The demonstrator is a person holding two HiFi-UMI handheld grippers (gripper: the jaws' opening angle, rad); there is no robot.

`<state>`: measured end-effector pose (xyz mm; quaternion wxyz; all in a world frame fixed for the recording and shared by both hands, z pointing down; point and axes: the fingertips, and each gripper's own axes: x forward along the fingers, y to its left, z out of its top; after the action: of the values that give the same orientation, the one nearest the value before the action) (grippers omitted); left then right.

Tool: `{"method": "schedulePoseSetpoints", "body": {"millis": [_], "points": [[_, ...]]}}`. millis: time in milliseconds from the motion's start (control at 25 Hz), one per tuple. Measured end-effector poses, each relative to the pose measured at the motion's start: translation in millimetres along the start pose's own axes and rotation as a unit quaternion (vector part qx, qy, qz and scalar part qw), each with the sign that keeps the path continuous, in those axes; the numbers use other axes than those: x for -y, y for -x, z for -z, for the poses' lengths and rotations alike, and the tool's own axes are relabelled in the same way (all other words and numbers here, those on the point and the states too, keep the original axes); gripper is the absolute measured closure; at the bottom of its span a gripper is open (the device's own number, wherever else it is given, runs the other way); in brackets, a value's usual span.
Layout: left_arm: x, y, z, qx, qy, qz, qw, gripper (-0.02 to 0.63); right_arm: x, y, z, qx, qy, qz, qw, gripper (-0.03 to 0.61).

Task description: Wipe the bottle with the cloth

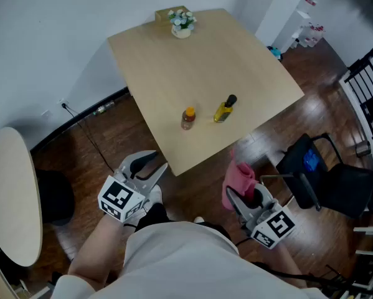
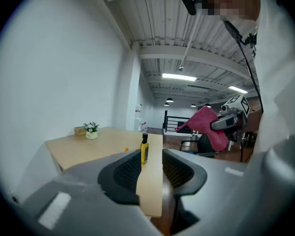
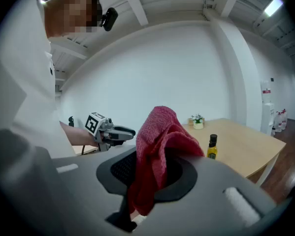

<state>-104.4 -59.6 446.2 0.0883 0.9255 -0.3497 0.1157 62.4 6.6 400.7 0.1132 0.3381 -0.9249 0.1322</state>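
Pink cloth clamped in your right gripper, left gripper gaping empty, bottle upright, cap skyward, on the table.

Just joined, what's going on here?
A person faces the table with a hand-held gripper in each hand. The right hand-held gripper is shut on a red cloth; the left hand-held gripper is open and empty. The yellow bottle stands untouched on the table, so no wiping yet.
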Motion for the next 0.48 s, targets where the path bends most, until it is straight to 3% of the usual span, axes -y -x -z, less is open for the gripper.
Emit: {"method": "schedulePoseSetpoints", "body": {"millis": [240,480], "points": [[-66.6,-74.0,11.5,-0.035,-0.029,0.041,0.9981,0.445,20.1,-41.1,-17.3,0.007,-0.014,0.04,0.999,0.503],[-105.8,-169.3,37.3,-0.073,-0.029,0.029,0.9965,0.395,52.0,-25.3,-21.9,-0.007,-0.016,0.068,0.998,0.503]]}}
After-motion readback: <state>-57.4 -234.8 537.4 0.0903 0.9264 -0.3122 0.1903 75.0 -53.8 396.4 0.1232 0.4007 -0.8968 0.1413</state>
